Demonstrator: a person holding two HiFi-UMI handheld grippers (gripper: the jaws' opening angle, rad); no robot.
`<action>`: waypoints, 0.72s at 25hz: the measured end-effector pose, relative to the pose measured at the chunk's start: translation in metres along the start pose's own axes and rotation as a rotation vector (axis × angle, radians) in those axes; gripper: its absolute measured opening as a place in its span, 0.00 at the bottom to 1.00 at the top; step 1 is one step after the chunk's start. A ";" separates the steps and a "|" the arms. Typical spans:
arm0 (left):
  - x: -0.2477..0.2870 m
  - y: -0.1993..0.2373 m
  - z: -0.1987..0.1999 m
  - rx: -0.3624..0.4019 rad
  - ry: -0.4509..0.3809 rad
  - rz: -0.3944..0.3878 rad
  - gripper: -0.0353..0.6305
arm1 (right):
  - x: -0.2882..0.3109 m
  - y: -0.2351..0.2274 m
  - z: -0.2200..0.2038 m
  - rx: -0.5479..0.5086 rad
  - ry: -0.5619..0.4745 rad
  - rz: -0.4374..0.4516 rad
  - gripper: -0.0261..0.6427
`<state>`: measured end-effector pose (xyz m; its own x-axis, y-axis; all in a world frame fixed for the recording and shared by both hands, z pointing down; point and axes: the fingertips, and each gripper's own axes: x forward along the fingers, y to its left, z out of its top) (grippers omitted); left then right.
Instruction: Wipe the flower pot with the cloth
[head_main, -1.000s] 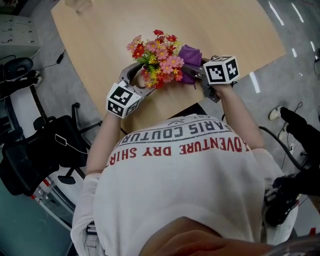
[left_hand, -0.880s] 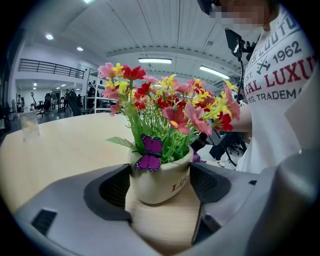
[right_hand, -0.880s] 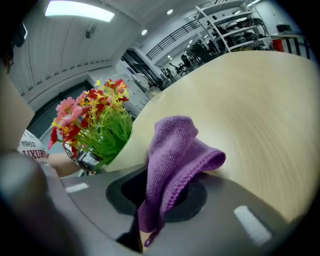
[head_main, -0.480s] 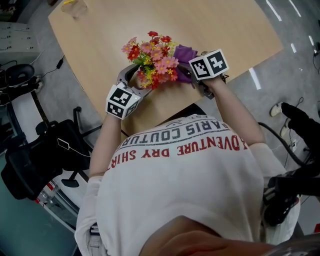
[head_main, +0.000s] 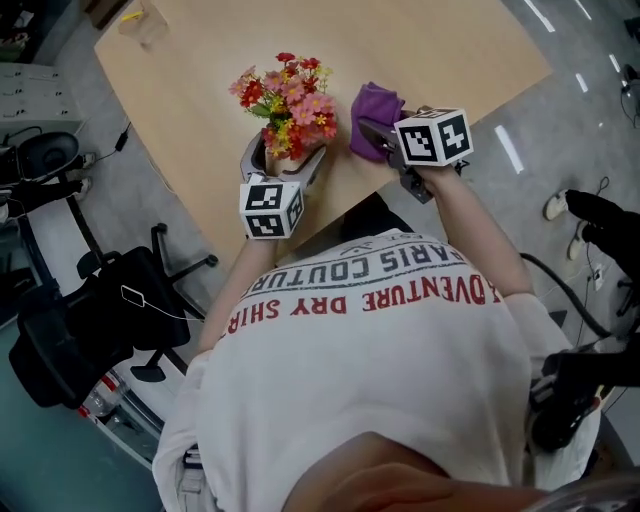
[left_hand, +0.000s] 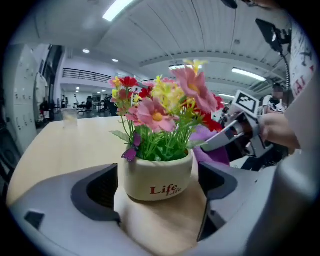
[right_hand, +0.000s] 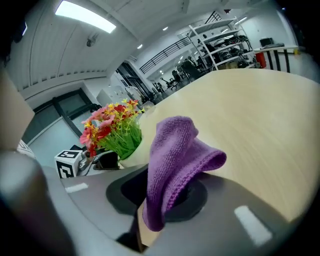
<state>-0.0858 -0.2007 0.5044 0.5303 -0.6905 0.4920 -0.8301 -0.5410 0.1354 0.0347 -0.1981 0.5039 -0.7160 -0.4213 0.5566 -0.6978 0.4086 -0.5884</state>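
Purple cloth (right_hand: 175, 150), clamped in the right gripper (right_hand: 162, 195), hangs near the cream ceramic flower pot (left_hand: 156, 172), which stands on the wooden table (head_main: 430, 40) between the jaws of the left gripper (left_hand: 159, 186), just opened off it. Wiping may be pending or finished.

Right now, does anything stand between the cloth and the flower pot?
Yes. The left hand-held gripper straddles the flower pot; its jaws have just been opening, and one jaw flanks the pot's side facing the cloth in the right hand-held gripper.

The left gripper (left_hand: 158, 192) has just been opening its fingers (left_hand: 97, 190) about the flower pot (left_hand: 157, 172), seemingly without touching.
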 end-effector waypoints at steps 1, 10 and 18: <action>0.005 -0.001 -0.002 -0.025 0.005 0.039 0.79 | -0.005 0.000 -0.002 0.003 -0.011 -0.001 0.11; 0.016 -0.008 0.001 -0.045 -0.015 0.279 0.80 | -0.033 -0.001 -0.023 0.043 -0.074 -0.001 0.11; 0.014 -0.010 0.008 0.012 -0.018 0.186 0.80 | -0.033 0.006 -0.013 0.029 -0.061 0.053 0.11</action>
<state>-0.0685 -0.2087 0.5027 0.3707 -0.7876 0.4922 -0.9122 -0.4084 0.0335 0.0543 -0.1714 0.4892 -0.7487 -0.4484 0.4882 -0.6575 0.4085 -0.6331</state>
